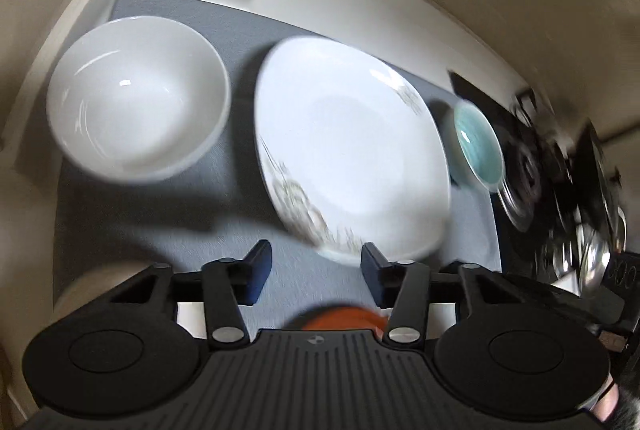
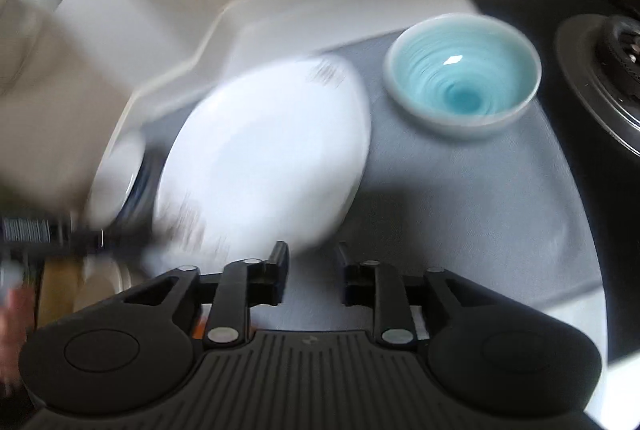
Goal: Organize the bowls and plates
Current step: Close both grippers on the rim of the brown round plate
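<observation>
Plate (image 1: 352,145) is the landmark: white, patterned at its rim, flat on the grey mat (image 1: 248,29) covering the counter, just ahead of both tools. Left tool (image 1: 316,264) hangs over its near edge, jaws apart, nothing between them; right tool (image 2: 312,266) sits beside the plate's other side, likewise parted and empty. White bowl (image 1: 138,97) stands left of the plate, teal bowl (image 2: 462,83) right, toward the dark stovetop (image 2: 600,69). Neither hand seems clearly nearer. Both views are blurred.

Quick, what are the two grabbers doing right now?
Left gripper: open, holding nothing.
Right gripper: open, holding nothing.
</observation>
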Motion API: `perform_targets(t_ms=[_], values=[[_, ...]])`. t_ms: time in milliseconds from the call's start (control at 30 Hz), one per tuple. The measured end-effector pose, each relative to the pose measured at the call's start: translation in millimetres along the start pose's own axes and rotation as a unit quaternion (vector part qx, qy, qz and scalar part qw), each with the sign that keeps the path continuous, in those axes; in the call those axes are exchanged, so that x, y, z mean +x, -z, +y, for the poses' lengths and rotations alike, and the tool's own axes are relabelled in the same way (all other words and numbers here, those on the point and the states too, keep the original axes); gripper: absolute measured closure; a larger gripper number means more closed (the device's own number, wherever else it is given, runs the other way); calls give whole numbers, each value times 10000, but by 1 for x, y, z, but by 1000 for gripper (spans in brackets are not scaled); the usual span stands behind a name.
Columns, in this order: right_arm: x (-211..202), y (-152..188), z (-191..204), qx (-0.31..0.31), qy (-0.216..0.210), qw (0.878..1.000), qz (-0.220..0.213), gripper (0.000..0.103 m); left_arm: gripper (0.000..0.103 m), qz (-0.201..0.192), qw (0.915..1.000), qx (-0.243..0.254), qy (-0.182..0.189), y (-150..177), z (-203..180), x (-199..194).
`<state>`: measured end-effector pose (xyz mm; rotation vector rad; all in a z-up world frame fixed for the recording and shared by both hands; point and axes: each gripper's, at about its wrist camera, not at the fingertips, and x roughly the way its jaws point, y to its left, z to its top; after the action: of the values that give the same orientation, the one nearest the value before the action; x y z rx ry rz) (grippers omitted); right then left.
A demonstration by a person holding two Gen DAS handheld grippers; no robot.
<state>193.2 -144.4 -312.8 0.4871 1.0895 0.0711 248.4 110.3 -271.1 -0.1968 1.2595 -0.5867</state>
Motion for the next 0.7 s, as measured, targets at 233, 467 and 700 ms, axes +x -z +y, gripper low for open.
perform_targets(t_ms=[233, 467, 700], values=[[12, 61, 28, -869, 50, 9933, 761, 101, 50, 242, 9974, 627, -276, 40, -19, 2], [-17, 51, -11, -144, 679, 9976, 47, 103, 49, 419, 9947, 881, -323, 46, -36, 11], [-33, 67, -19, 427, 273, 9987, 12, 49, 48, 958, 9881, 1110, -454, 54, -54, 31]])
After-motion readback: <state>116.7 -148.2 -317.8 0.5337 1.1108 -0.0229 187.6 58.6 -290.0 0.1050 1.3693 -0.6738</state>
